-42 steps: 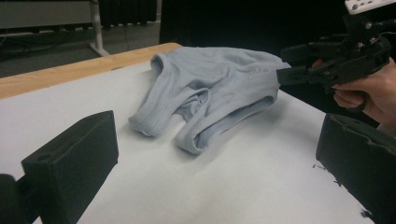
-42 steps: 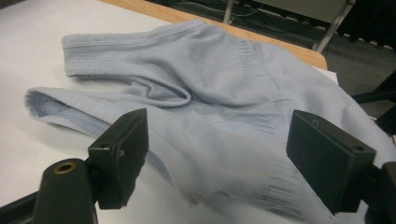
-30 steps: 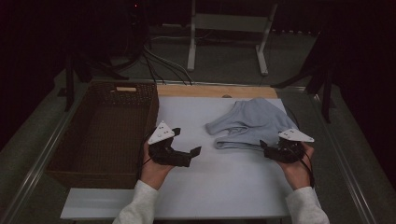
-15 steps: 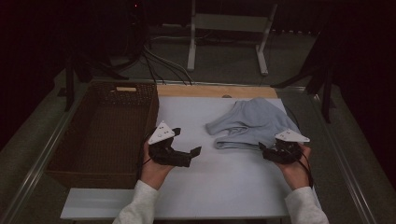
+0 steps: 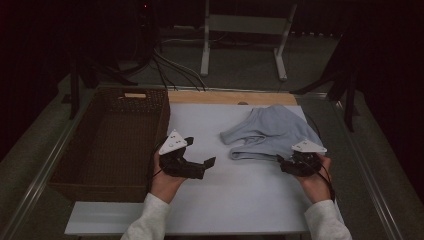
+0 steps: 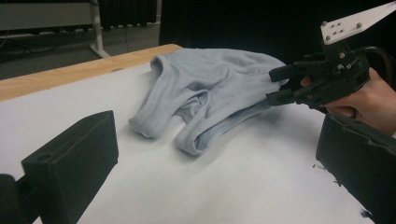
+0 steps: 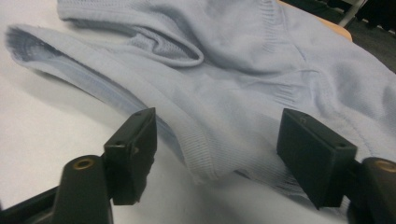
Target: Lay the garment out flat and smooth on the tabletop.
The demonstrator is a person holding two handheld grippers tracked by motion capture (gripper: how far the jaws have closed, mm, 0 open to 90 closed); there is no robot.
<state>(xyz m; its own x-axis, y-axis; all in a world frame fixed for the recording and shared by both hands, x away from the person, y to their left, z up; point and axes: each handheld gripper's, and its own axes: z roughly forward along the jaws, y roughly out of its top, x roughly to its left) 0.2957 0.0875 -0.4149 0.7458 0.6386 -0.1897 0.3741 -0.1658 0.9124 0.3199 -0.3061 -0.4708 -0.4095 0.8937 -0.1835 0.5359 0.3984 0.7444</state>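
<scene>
The light blue garment point(image 5: 272, 131) lies crumpled on the right half of the white table point(image 5: 240, 200), toward the far edge, with two loose ends trailing left and its ribbed hem turned to the near right. That hem is the corner I judge easiest to pinch, since it sits folded up off the surface.

Starting at the left, the wicker basket point(image 5: 75, 170) stands beside the table, open side up, probably where the cloth is meant to end up. Next to it my left gripper point(image 5: 207, 164) hovers over bare table, pointing right, jaws spread wide with nothing between them; I keep it back so it is ready to take a second corner. The garment lies well apart from it, further right and farther away.

On the right, my right gripper point(image 5: 281, 161) is at the near right edge of the cloth, pointing left into it. Its jaws have just been closing, and the ribbed hem point(image 7: 205, 154) lies between them, but in the right gripper view the pads stand clear of the fabric on either side, so nothing is gripped yet.
</scene>
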